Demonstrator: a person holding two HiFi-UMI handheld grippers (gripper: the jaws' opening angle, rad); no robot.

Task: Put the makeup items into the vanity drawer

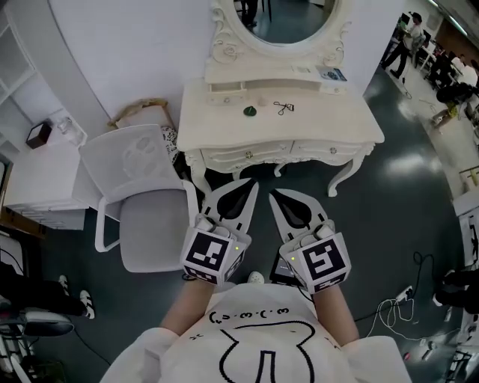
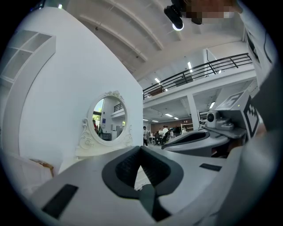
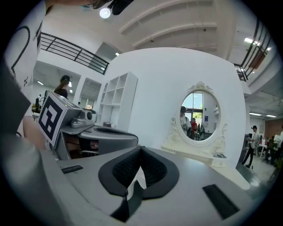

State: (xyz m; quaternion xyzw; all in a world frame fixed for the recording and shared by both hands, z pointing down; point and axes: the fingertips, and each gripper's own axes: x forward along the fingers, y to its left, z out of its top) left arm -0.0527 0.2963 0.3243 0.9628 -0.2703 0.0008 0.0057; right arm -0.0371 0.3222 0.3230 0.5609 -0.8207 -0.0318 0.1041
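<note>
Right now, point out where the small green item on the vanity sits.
Head view: the small green item lies on the vanity top, just left of the black metal tool, in front of the oval mirror.

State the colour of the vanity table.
Cream-white; the vanity table shows best in the head view.

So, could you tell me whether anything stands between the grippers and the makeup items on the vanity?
Nothing visible does: the green item and eyelash curler lie exposed on the vanity top, beyond the left gripper and right gripper. The chair stands aside. The front drawers are shut, though, barring the way in.
</note>
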